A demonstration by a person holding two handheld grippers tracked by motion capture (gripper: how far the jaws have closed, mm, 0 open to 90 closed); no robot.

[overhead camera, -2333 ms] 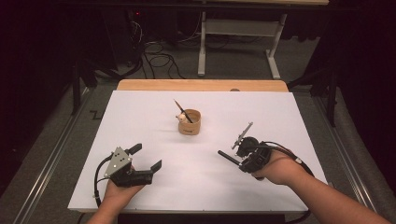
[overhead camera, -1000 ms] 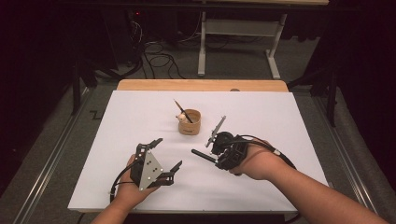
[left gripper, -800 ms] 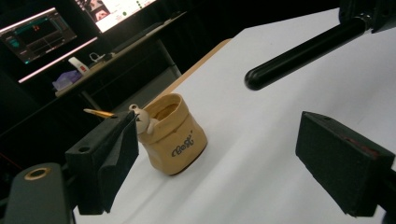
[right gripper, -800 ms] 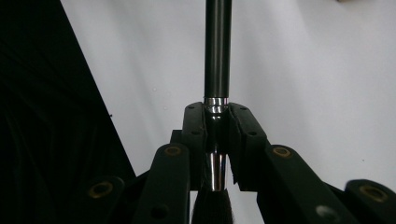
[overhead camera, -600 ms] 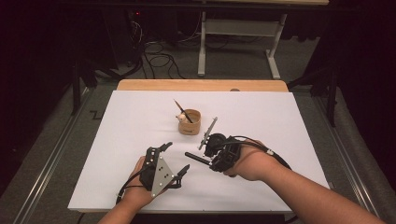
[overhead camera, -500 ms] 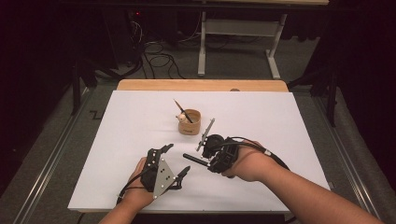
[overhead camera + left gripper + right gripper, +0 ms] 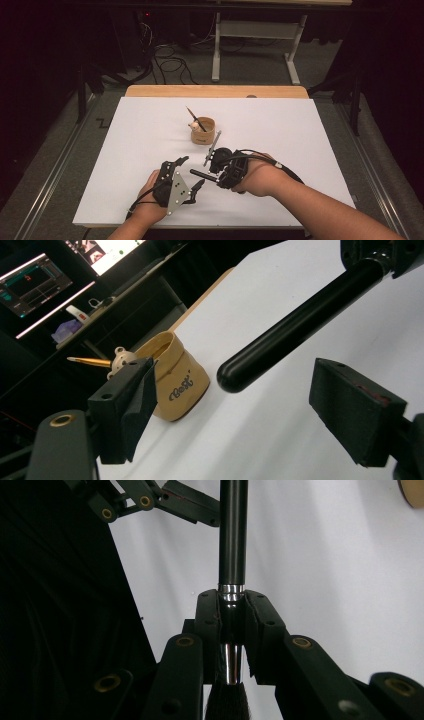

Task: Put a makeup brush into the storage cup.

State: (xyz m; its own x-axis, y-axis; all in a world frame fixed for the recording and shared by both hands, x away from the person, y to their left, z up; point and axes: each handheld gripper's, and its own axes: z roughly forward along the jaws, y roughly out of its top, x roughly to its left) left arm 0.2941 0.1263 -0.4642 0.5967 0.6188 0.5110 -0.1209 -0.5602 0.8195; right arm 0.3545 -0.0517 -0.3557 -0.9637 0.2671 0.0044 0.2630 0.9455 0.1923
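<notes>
Our right claw is clamped on the black makeup brush, handle offered near the worktop's front edge; left claw, jaws just closing, brackets it untouched, for handover.

Wooden table under white sheet; tan cup stands on sheet, mid-table.

I am holding my black two-jaw left tool low near the bench's front edge, its jaws just closing yet apart, nothing pressed between them. My right tool is clamping tight, my right forearm reaching in diagonally, both tools nearly meeting.
</notes>
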